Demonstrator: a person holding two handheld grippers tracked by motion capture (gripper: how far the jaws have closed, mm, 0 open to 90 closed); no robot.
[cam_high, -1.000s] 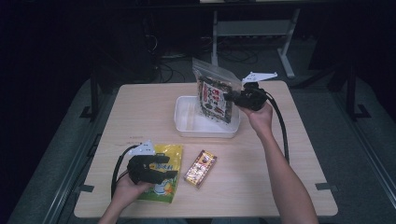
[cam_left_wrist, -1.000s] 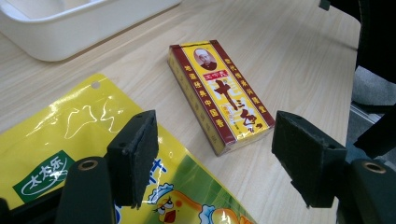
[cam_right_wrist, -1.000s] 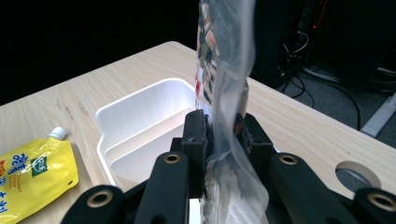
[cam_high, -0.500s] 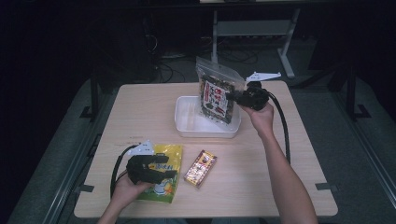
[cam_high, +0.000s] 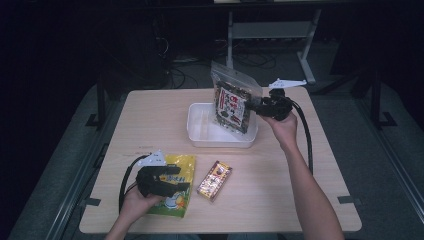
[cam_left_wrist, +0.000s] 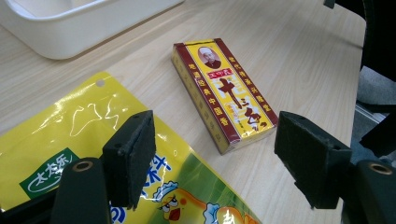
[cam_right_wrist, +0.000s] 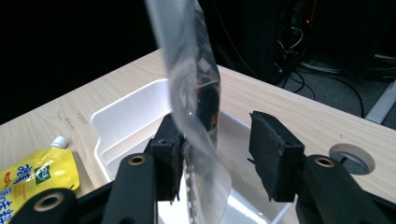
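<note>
A clear bag of dark seaweed (cam_high: 232, 102) stands upright with its lower edge down in the white bin (cam_high: 197, 135). My right gripper (cam_high: 255, 106) is at the bag's right side. Its jaws have just been opening. In the right gripper view the bag (cam_right_wrist: 191, 93) leans on the left pad while the right pad (cam_right_wrist: 268, 158) stands clear of it. My left gripper (cam_high: 167, 182) hovers open over the yellow pouch (cam_high: 177, 200). Beyond its jaws (cam_left_wrist: 215, 158) lies a yellow and maroon box (cam_left_wrist: 224, 93).
The box (cam_high: 214, 180) lies flat just right of the pouch near the table's front edge. A round cable hole (cam_right_wrist: 352, 158) sits in the tabletop past the bin (cam_right_wrist: 107, 116). A metal frame and cables stand on the dark floor behind the table.
The bag and my right hand have shifted slightly to the right over the bin. My left hand and the pouch have stayed put.
</note>
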